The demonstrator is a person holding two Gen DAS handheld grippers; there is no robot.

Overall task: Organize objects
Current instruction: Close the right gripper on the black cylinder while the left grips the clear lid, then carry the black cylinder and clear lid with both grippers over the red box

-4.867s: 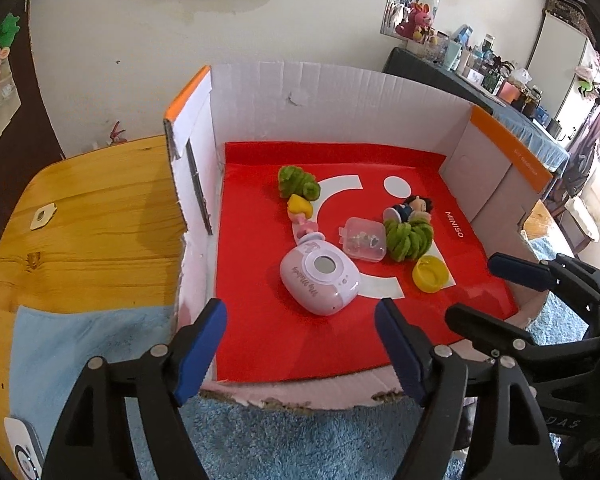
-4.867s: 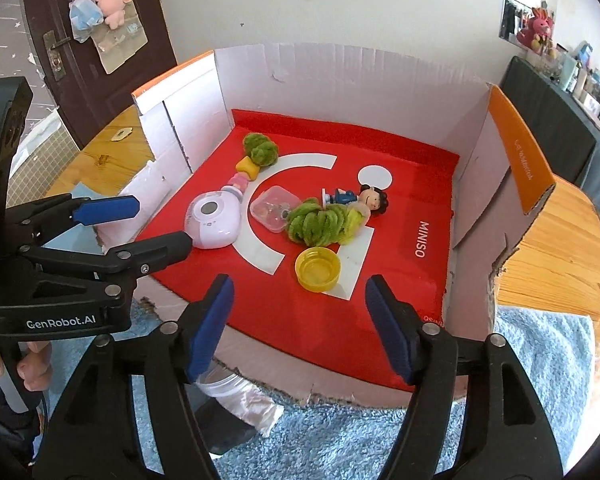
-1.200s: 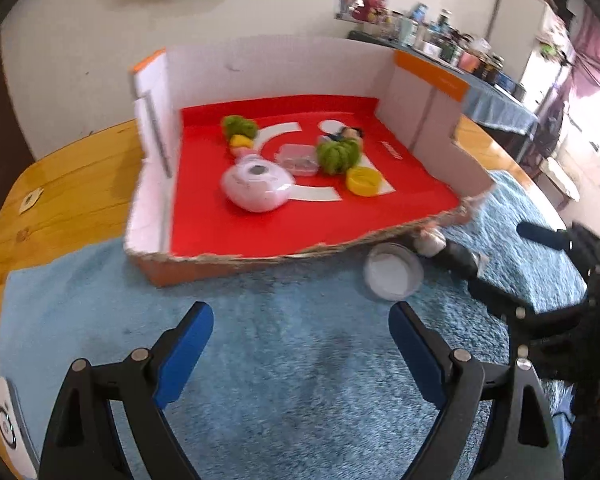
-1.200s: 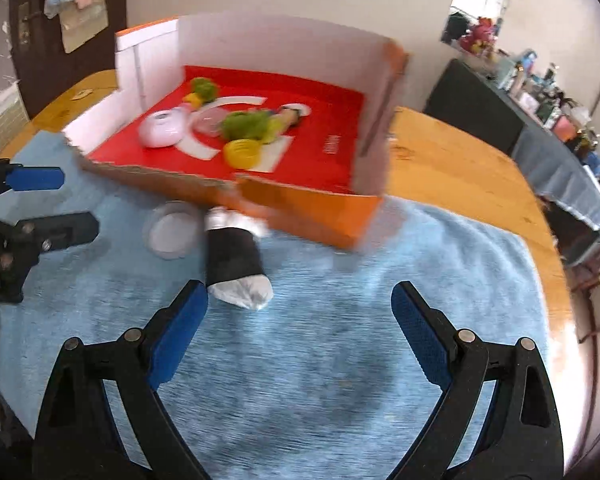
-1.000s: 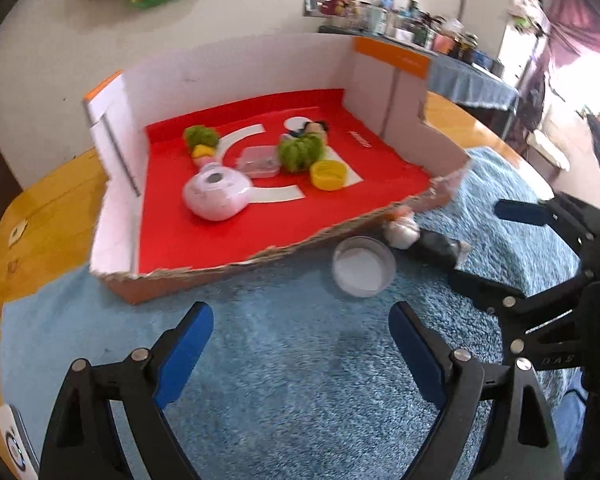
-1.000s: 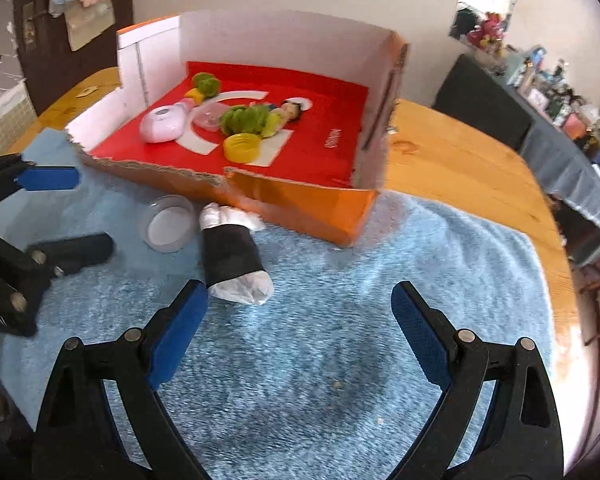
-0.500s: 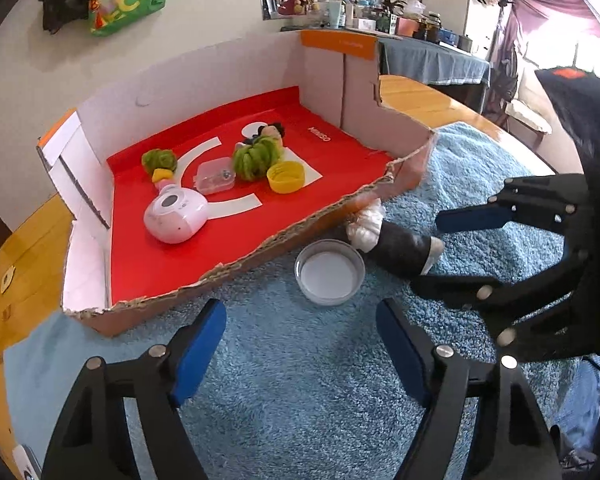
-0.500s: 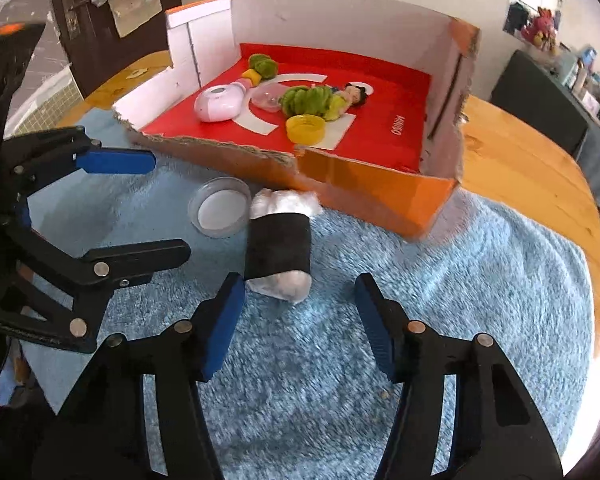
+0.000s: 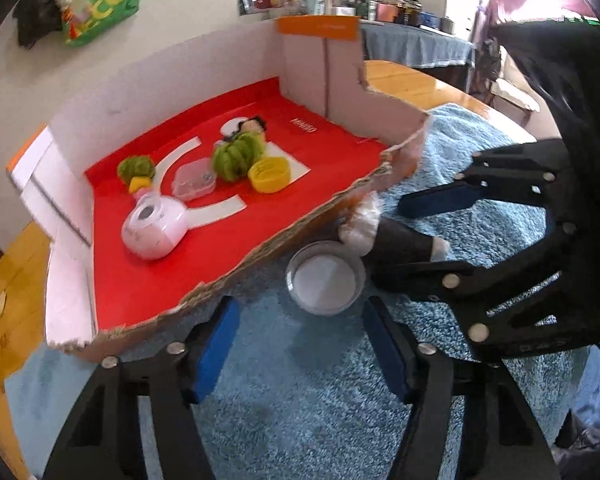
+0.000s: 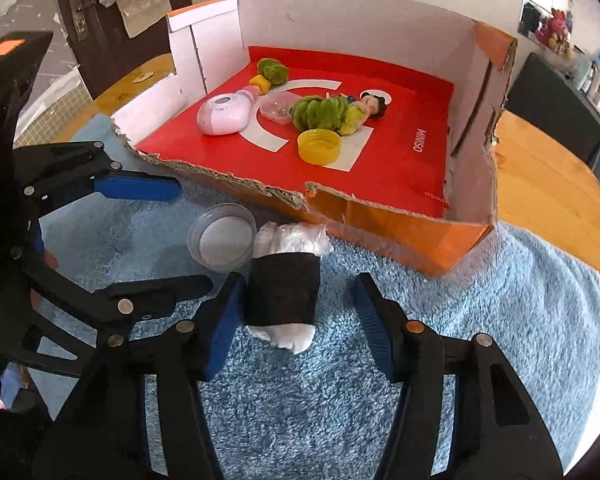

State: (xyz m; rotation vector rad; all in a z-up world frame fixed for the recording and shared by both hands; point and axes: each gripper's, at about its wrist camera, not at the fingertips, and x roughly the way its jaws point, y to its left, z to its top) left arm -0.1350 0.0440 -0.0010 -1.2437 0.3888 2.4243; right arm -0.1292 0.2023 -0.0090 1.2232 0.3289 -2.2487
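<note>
A roll wrapped in a black band with white plastic ends lies on the blue towel in front of the box. My right gripper straddles it, jaws closing; the left pad is at the roll's side and a gap shows at the right pad. That roll also lies between the right gripper's fingers in the left wrist view. A clear round dish sits just past the tips of my left gripper, whose jaws are closing without touching it. In the right wrist view, the dish touches the roll's far end.
An open cardboard box with a red floor holds a pink round device, green plush, a yellow cap, a doll and a small clear case. The blue towel covers a wooden table.
Both grippers came closer to the dish and the roll, and their jaws narrowed. The right gripper now has the roll between its fingers. The two grippers stand close together.
</note>
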